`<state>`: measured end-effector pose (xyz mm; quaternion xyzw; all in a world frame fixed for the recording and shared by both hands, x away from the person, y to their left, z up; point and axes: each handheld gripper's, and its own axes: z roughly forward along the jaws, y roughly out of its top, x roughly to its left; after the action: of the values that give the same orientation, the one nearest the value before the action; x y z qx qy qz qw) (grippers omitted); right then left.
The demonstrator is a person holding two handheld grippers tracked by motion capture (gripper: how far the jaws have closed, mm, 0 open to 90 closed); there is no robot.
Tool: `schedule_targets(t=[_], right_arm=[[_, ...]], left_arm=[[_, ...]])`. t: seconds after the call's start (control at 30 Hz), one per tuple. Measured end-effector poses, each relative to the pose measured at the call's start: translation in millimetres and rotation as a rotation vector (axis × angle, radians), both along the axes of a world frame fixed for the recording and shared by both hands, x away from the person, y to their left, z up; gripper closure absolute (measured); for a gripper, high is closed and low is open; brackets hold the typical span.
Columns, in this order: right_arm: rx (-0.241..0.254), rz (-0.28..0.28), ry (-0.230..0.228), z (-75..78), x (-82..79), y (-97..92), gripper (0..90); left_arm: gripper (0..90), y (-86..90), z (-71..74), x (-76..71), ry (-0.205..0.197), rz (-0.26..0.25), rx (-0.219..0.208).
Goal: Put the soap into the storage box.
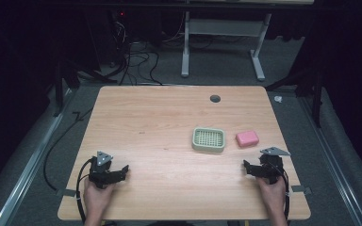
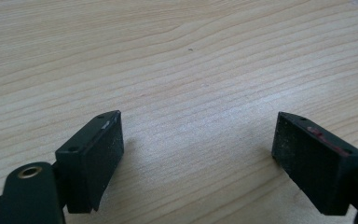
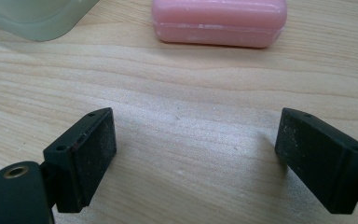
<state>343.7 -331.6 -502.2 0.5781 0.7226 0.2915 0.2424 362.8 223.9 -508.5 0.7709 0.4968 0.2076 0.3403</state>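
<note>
Wooden table (image 1: pixel 160 136) is carrying a pink soap bar (image 1: pixel 247 138) lying right of a green dish (image 1: pixel 209 140); right gripper (image 1: pixel 255 170), jaws apart and empty, is sitting nearer, the bar lying crosswise beyond it; left gripper (image 1: pixel 118 173) is resting likewise gaping

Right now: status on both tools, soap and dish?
Left tool open, empty, over bare wood. Right tool open, empty, facing pink soap bar. Soap beside green soap dish, not in it. Nothing between.
</note>
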Motion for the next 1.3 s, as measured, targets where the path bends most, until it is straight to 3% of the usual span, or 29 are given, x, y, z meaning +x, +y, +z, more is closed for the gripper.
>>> schedule_targets(t=[0.67, 1.03, 1.3], right_arm=[[0.001, 0.022, -0.001, -0.1, 0.8, 0.0, 12.5], [0.038, 0.010, 0.005, 2.7, 0.2, -2.7, 12.7], [0.053, 0.010, -0.054, 14.4, -0.8, -0.4, 12.6]], left_arm=[[16.9, -0.1, 0.0, 0.1, 0.000, 0.001, -0.001], [16.8, 0.1, 0.1, 0.1, 0.001, -0.001, 0.000], [16.9, 0.1, 0.1, 0.1, 0.001, -0.001, 0.001]])
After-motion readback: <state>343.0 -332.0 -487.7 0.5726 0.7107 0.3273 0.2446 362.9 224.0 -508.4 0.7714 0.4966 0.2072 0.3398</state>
